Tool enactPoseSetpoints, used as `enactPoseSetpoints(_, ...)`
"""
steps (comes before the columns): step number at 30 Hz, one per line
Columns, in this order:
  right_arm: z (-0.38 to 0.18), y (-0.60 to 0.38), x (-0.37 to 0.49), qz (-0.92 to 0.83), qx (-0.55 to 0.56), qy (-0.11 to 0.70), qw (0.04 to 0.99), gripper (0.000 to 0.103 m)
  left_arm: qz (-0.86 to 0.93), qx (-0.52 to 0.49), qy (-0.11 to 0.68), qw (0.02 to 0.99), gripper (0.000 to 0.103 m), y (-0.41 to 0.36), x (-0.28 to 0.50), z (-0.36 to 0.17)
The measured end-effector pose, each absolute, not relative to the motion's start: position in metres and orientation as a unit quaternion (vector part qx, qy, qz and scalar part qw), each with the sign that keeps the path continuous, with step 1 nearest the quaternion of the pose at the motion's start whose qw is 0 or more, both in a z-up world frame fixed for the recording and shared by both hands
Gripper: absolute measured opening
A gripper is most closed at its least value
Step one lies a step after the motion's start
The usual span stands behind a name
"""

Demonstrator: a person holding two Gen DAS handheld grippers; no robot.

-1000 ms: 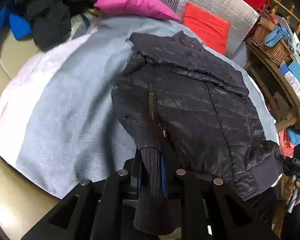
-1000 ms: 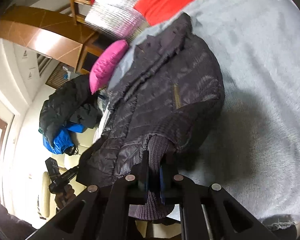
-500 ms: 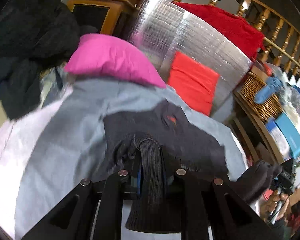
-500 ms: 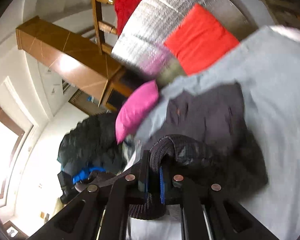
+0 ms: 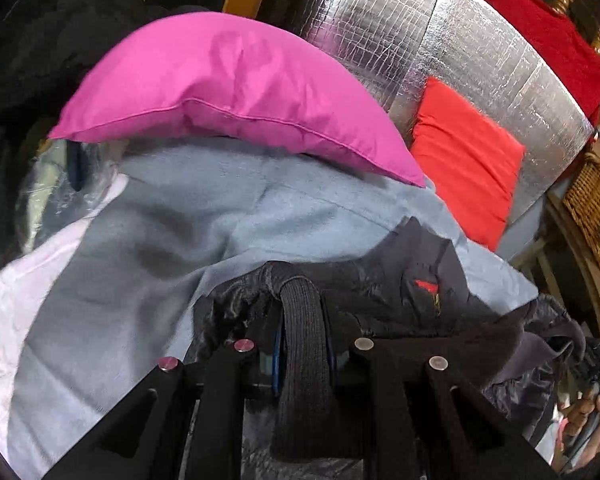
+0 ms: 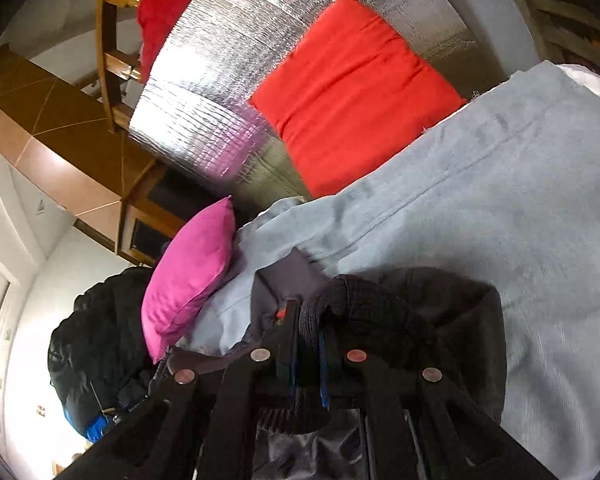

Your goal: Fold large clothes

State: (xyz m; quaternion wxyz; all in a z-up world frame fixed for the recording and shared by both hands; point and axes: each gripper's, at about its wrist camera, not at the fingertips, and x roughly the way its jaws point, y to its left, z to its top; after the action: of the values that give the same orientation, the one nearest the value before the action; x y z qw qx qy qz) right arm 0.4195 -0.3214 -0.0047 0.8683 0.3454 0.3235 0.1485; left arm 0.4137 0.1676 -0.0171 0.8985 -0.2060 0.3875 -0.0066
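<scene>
— What lies beyond the tongs?
— A bright pink satin pillow (image 5: 236,92) sits straight ahead on the pale blue-grey fleece blanket (image 5: 148,248).
— And farther back?
— A flat red cushion (image 5: 466,156) leans against a quilted silver foil panel (image 5: 452,40). To the right stands a woven wicker basket (image 5: 596,208).

Left wrist view: looks forward and down along its own fingers, close over the grey blanket (image 5: 148,240), facing the pink pillow (image 5: 228,92). Right wrist view: rolled sideways, close above the same blanket (image 6: 500,208), facing the red cushion (image 6: 356,96). Shared: pink pillow (image 6: 192,276), red cushion (image 5: 464,156), silver foil panel (image 5: 452,48), dark jacket (image 5: 428,292).
</scene>
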Motion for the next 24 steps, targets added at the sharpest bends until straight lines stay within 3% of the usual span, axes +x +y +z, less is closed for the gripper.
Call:
enactPoseSetpoints(5, -0.036, -0.337, 0.449, 0.114, 0.389, 0.336, 0.85, 0.01, 0.001, -0.233, 0.403, 0.885, 0.031, 0.166, 0.443, -0.041)
enactPoseSetpoints(7, -0.059, -0.341, 0.461, 0.093, 0.408, 0.369, 0.83, 0.011, 0.01, -0.242, 0.415, 0.877, 0.057, 0.168, 0.452, -0.052)
enactPoseSetpoints(9, -0.071, -0.345, 0.463, 0.088, 0.427, 0.367, 0.822, 0.018, 0.043, -0.251, 0.403, 0.879, 0.075, 0.176, 0.453, -0.051)
enactPoseSetpoints(10, -0.072, -0.348, 0.462, 0.084, 0.434, 0.361, 0.821, 0.028, 0.056, -0.257, 0.392, 0.881, 0.079, 0.181, 0.45, -0.049)
enactPoseSetpoints(13, -0.062, -0.355, 0.455, 0.09, 0.446, 0.335, 0.825, 0.096, 0.058, -0.261, 0.388, 0.882, 0.079, 0.191, 0.444, -0.043)
enactPoseSetpoints(24, -0.016, -0.349, 0.369, 0.094, 0.351, 0.307, 0.88, 0.098, 0.079, -0.192, 0.336, 0.918, 0.079, 0.209, 0.373, -0.005)
